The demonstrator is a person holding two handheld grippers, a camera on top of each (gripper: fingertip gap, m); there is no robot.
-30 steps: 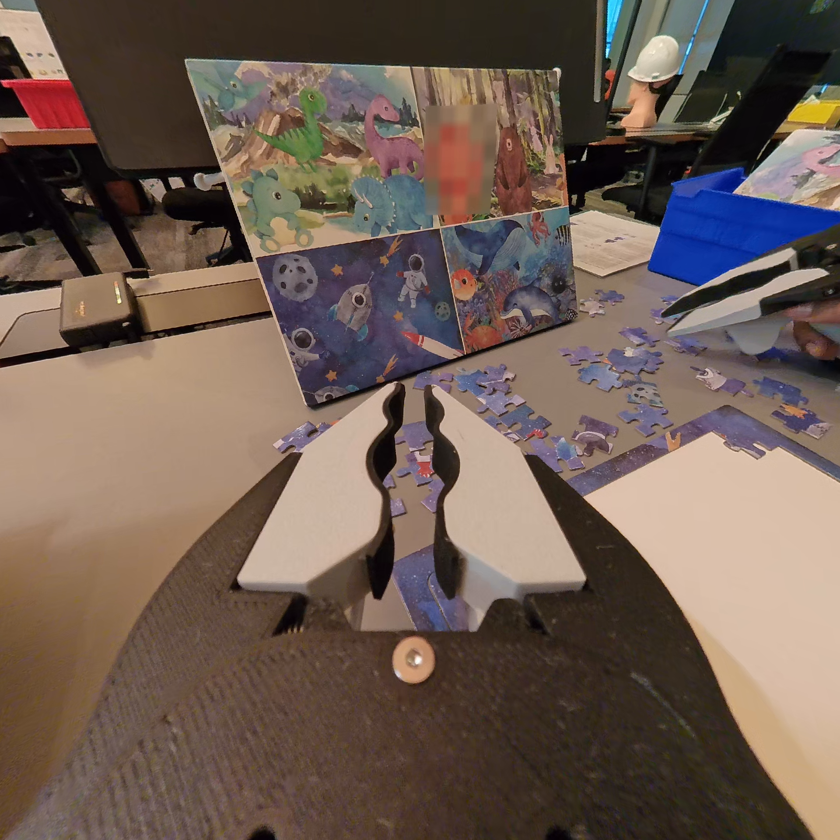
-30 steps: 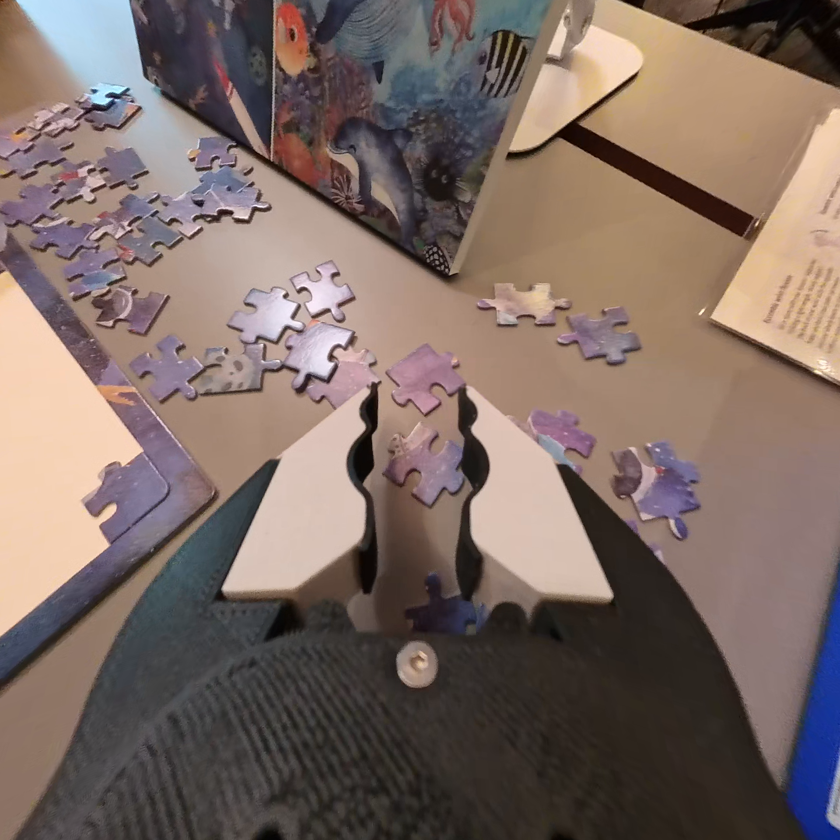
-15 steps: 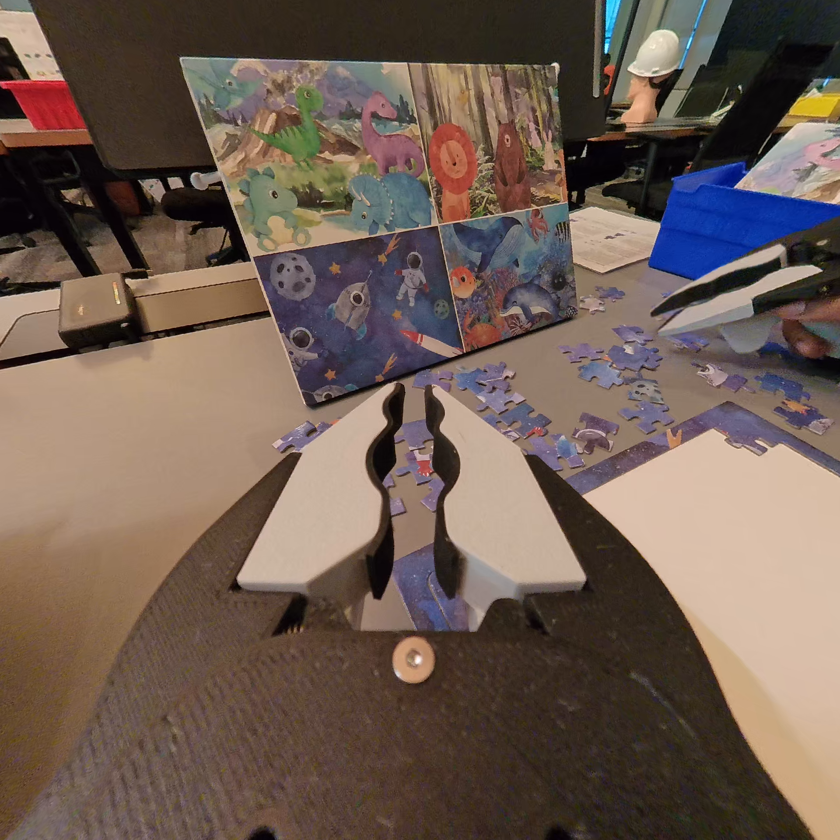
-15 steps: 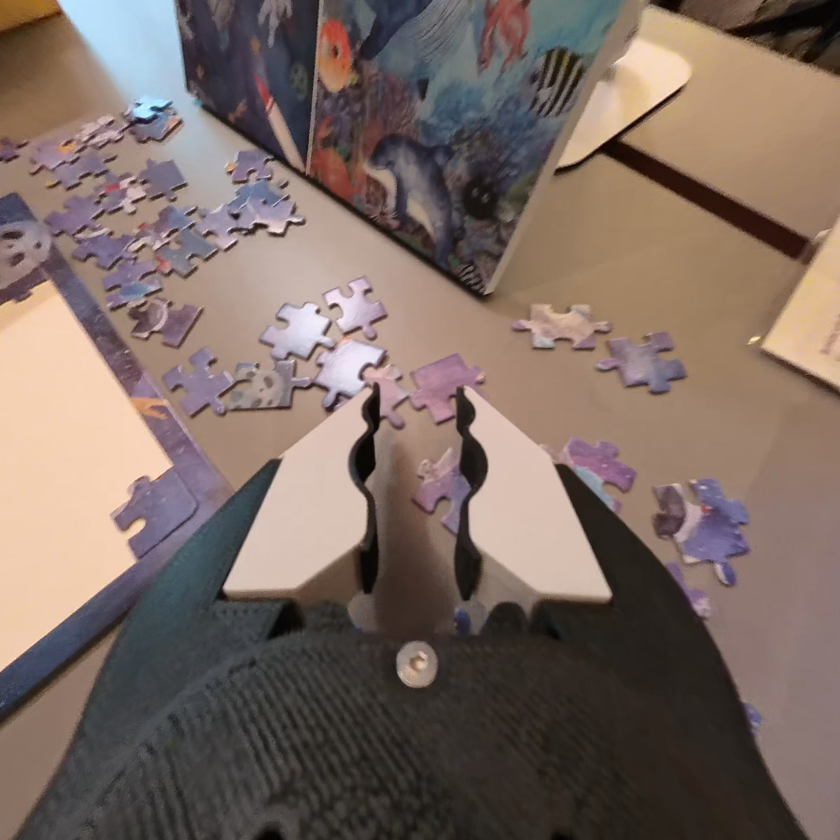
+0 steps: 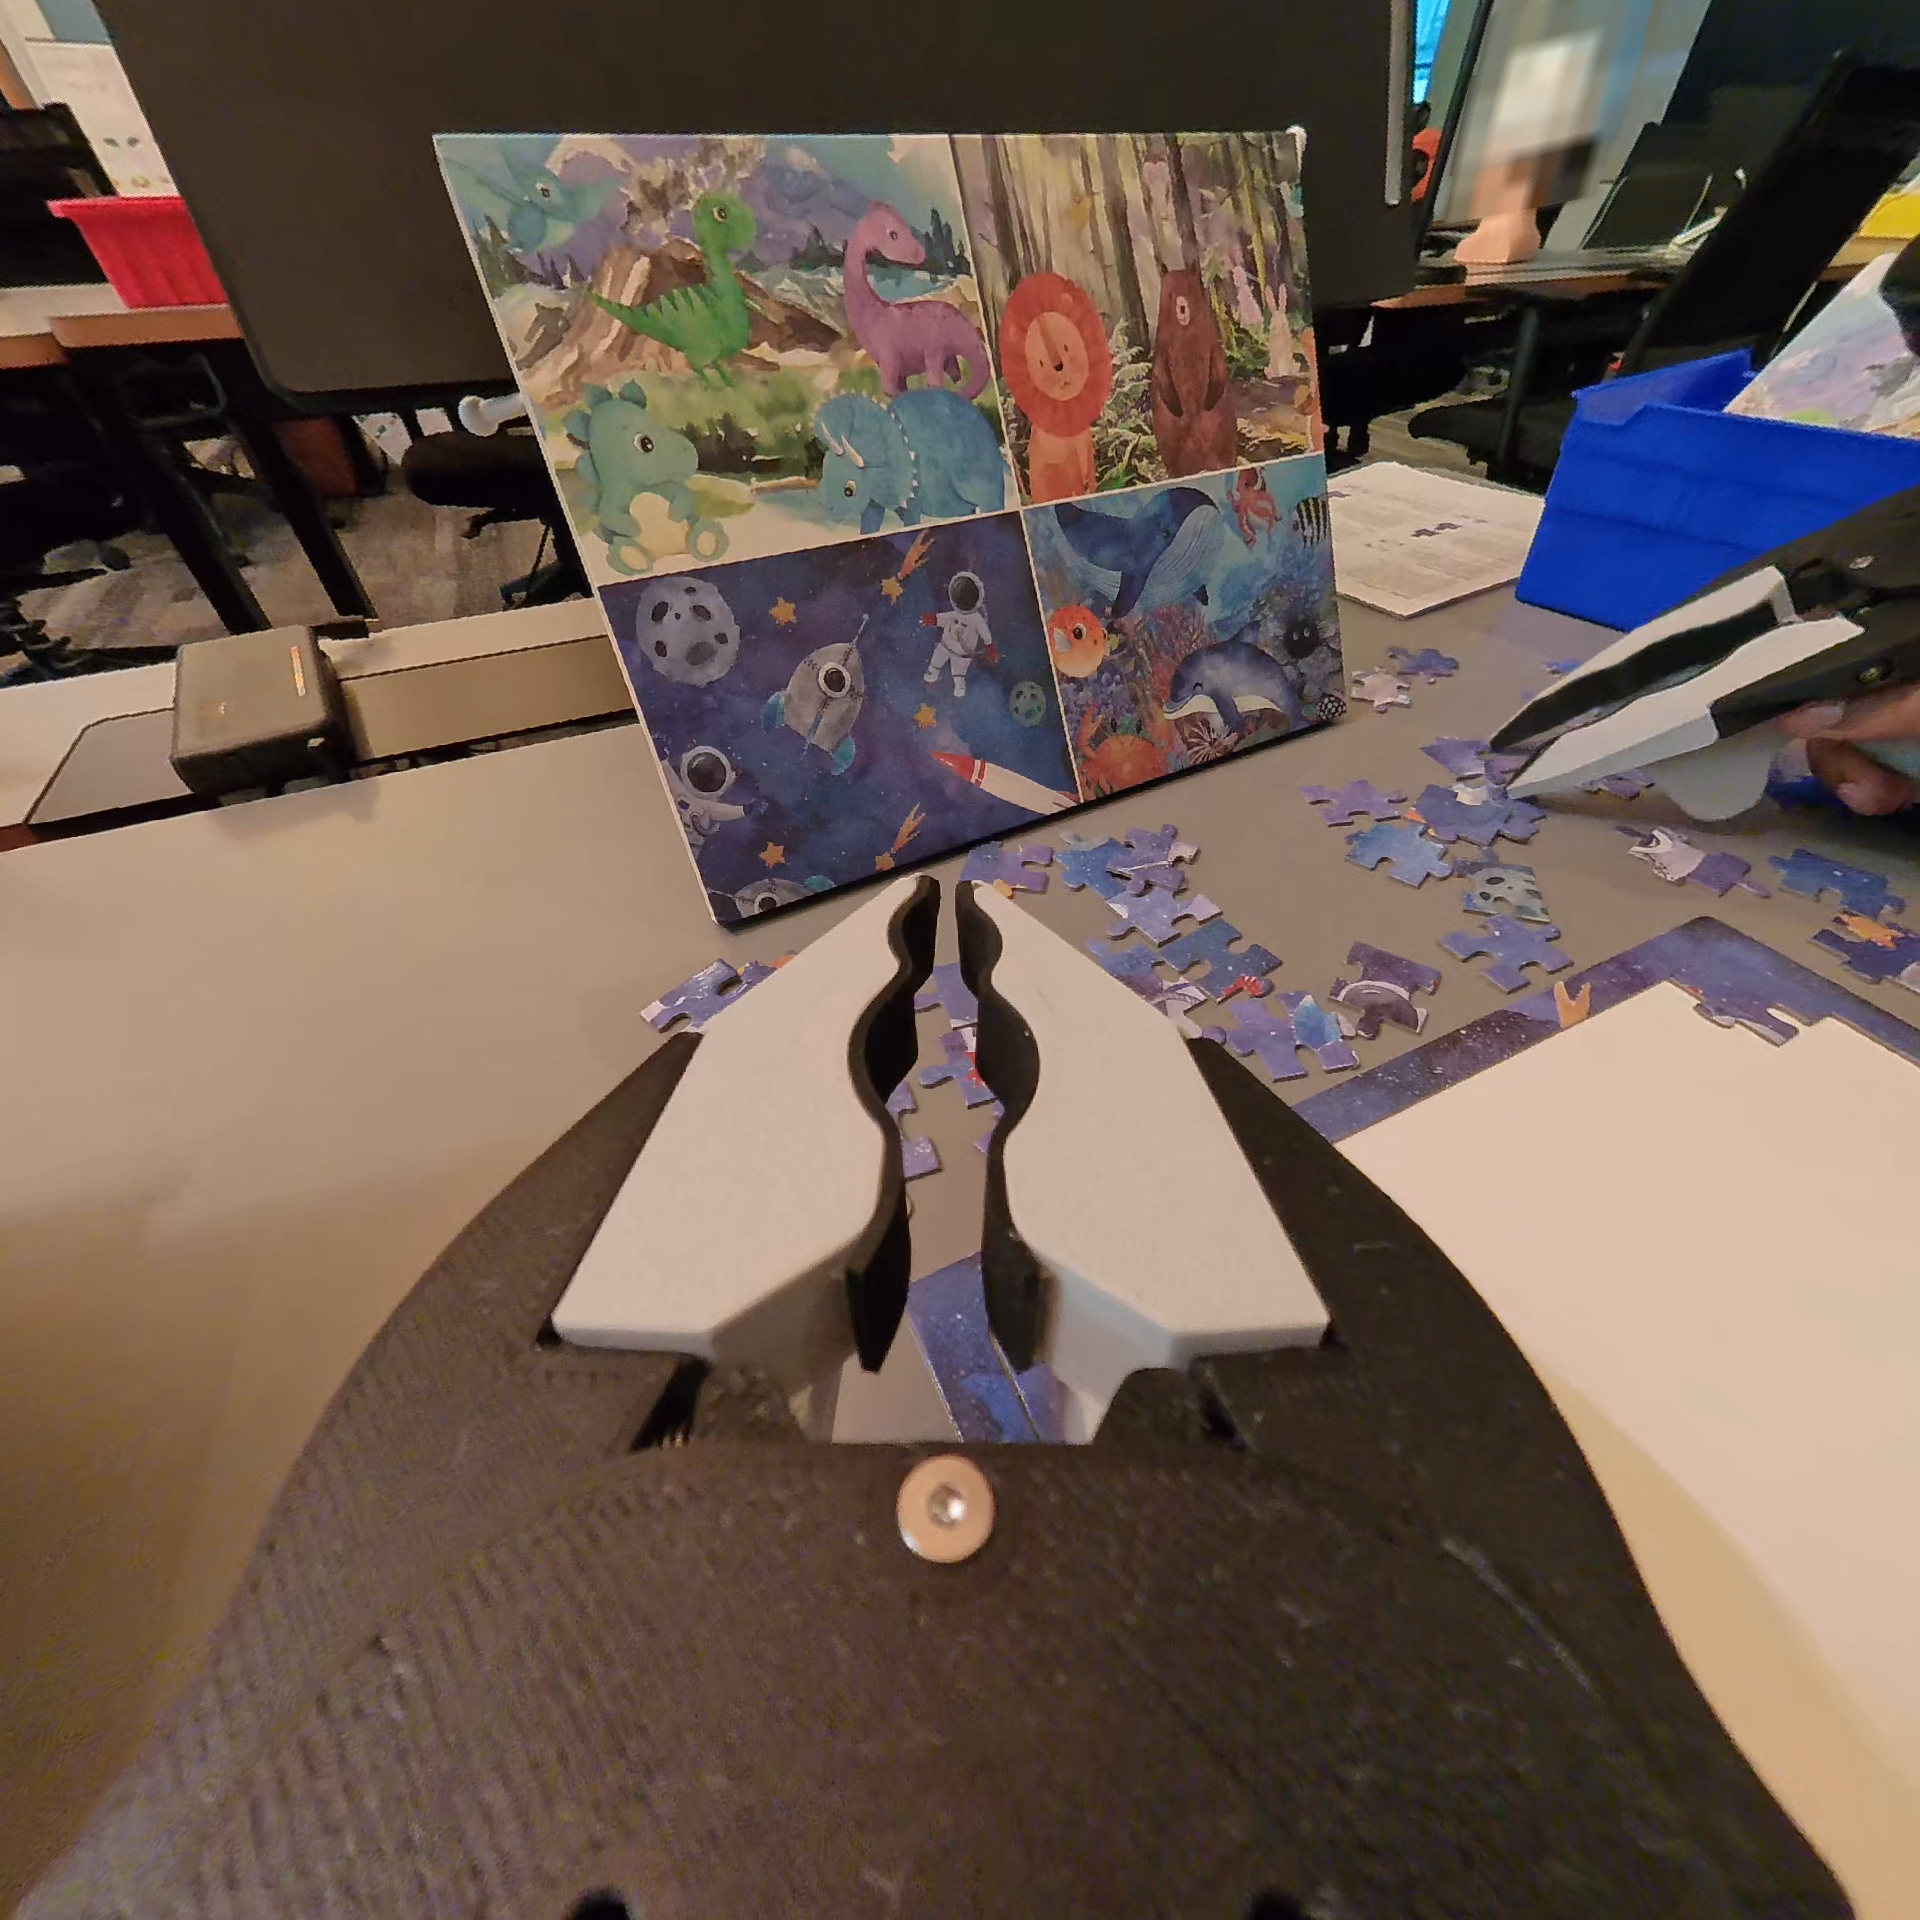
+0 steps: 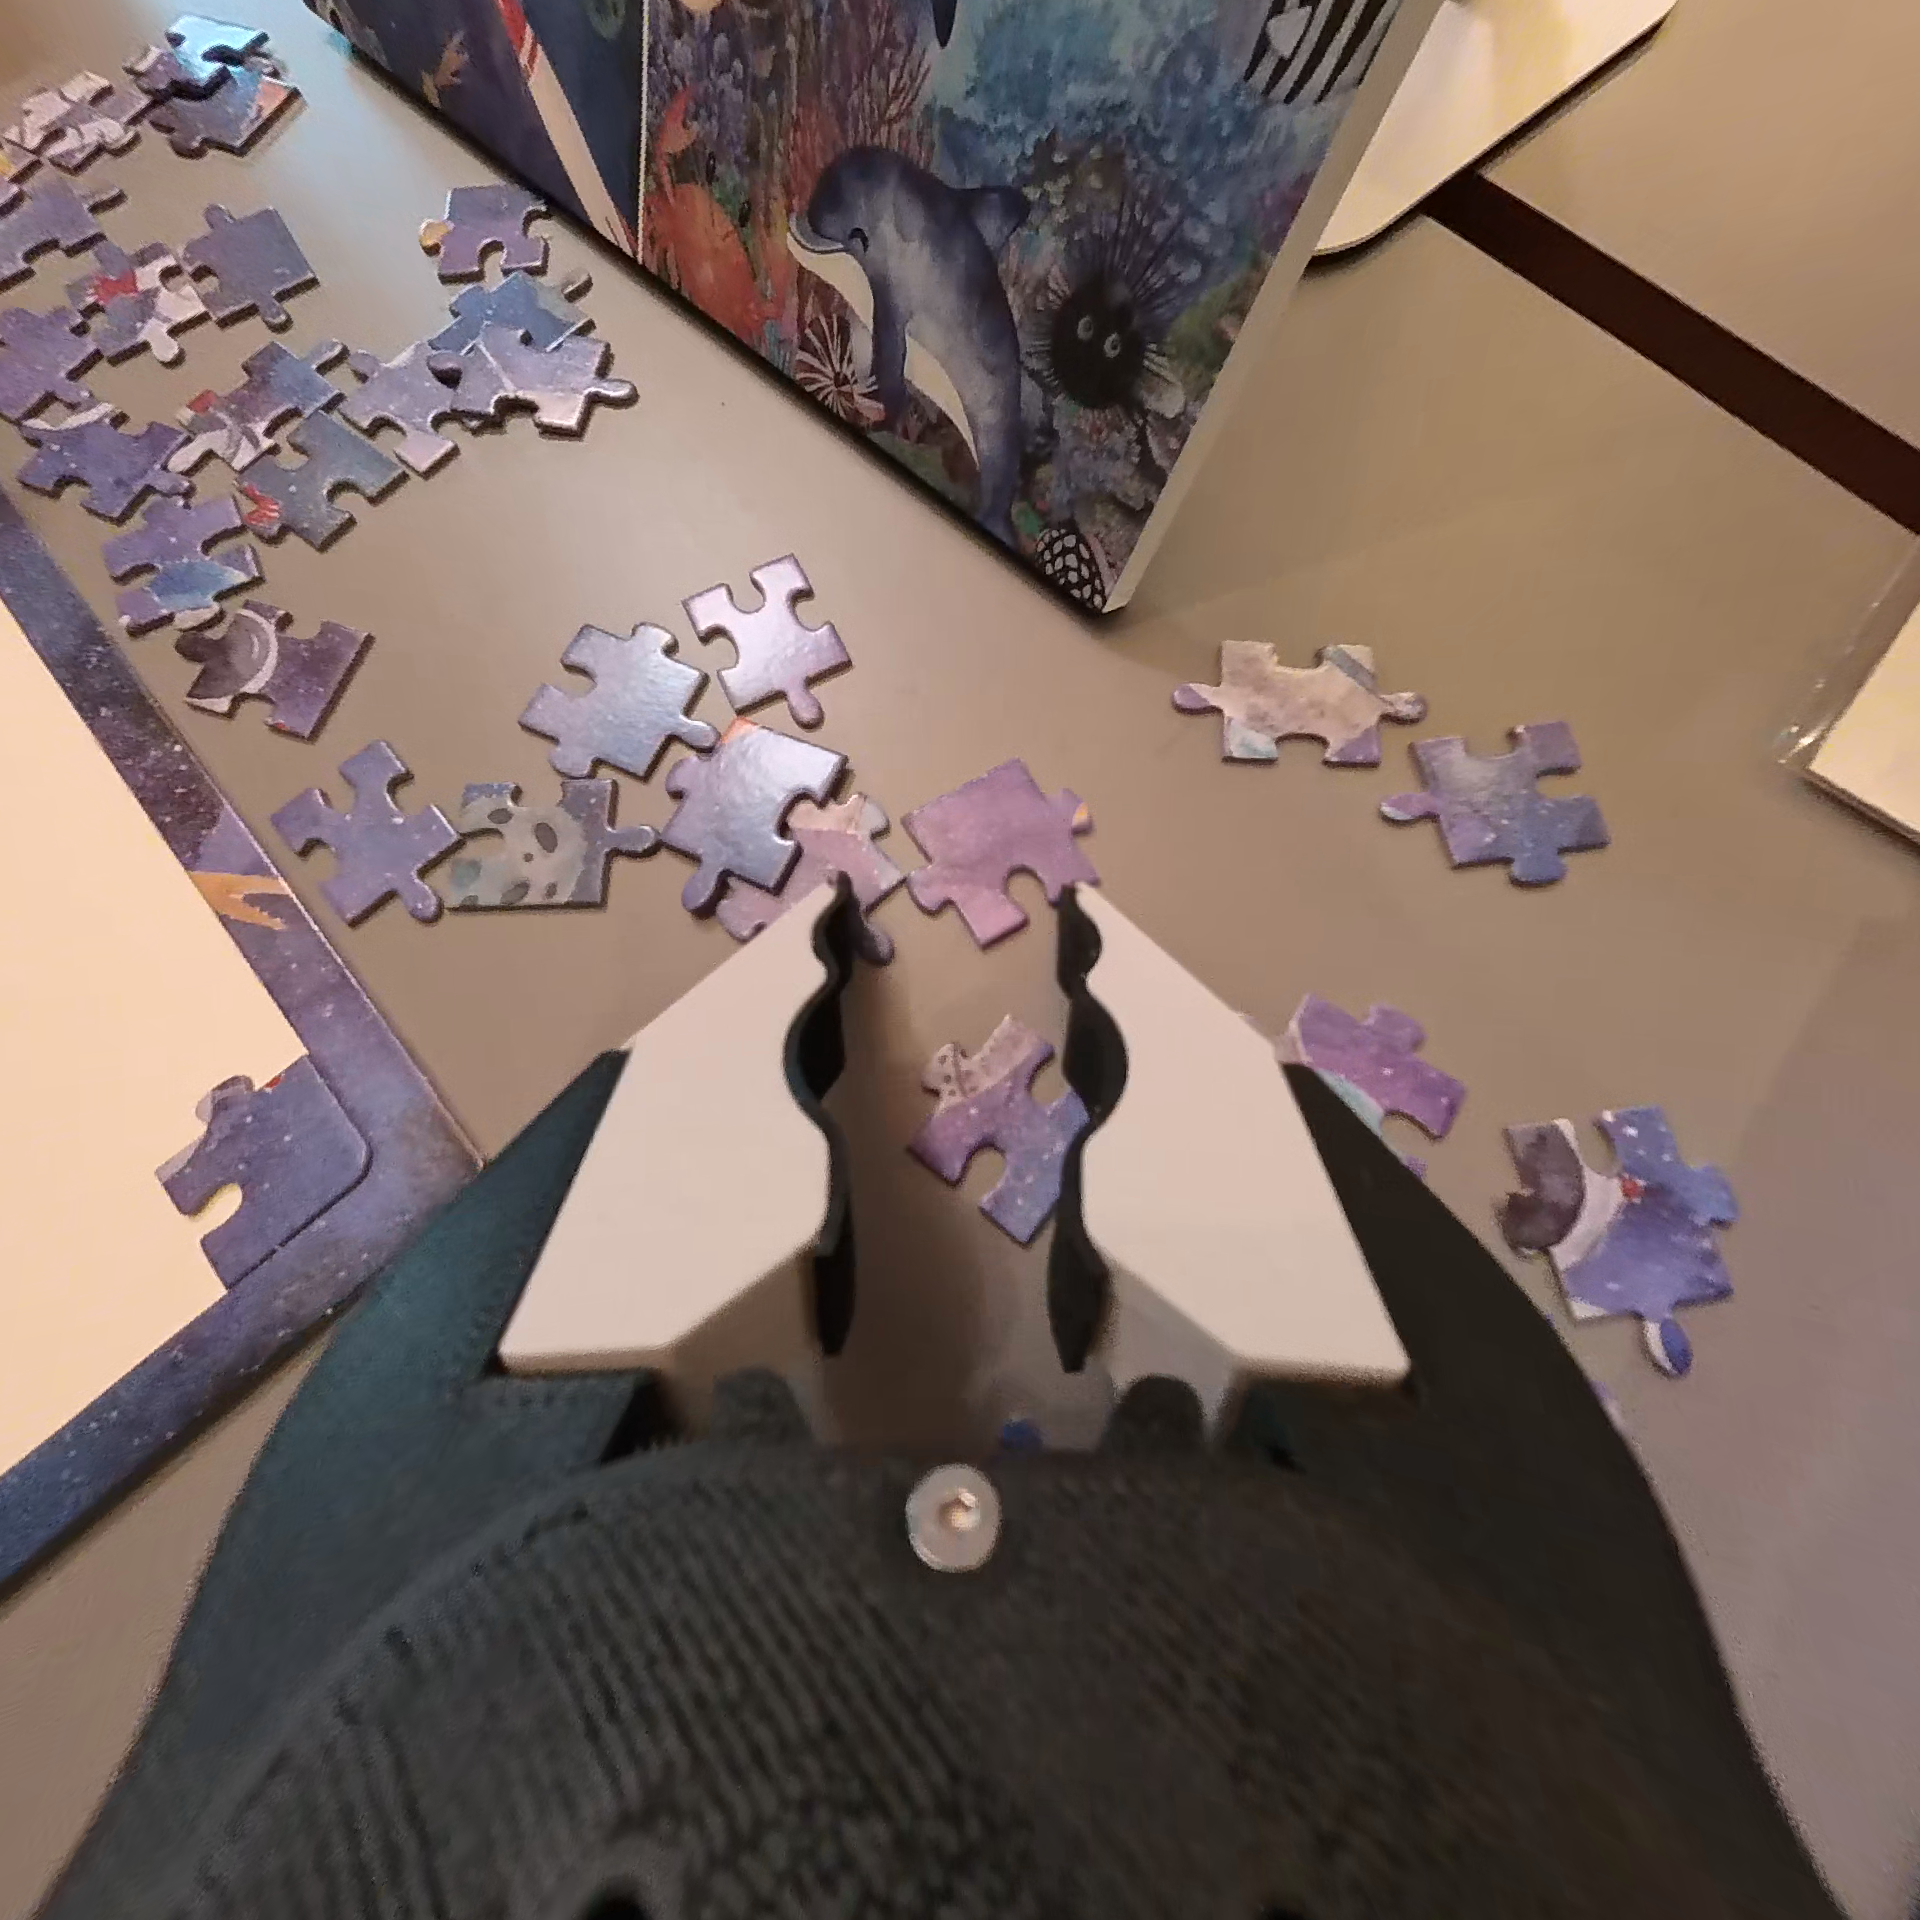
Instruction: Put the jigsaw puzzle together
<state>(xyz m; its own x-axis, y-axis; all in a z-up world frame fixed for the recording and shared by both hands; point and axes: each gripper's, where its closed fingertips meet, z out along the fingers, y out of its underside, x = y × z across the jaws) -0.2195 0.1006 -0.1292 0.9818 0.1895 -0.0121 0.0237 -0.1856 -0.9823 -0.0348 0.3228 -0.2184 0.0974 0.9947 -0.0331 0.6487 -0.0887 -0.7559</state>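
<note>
Currently the right gripper (image 6: 958, 899) is spread fairly wide, gripping nothing, tips low over the grey table (image 6: 1455, 540); a purple puzzle piece (image 6: 992, 847) lies flat just ahead of its tips, another piece (image 6: 1003, 1127) between the fingers. Left gripper (image 5: 947, 891) is narrowed to a slit, bare, hovering before the picture box (image 5: 914, 499), loose pieces (image 5: 1195, 935) just right.

Grey tabletop (image 5: 312, 1039), dark desks (image 5: 156, 343) and office chair (image 5: 468, 478) behind, patterned carpet (image 5: 436, 551).
</note>
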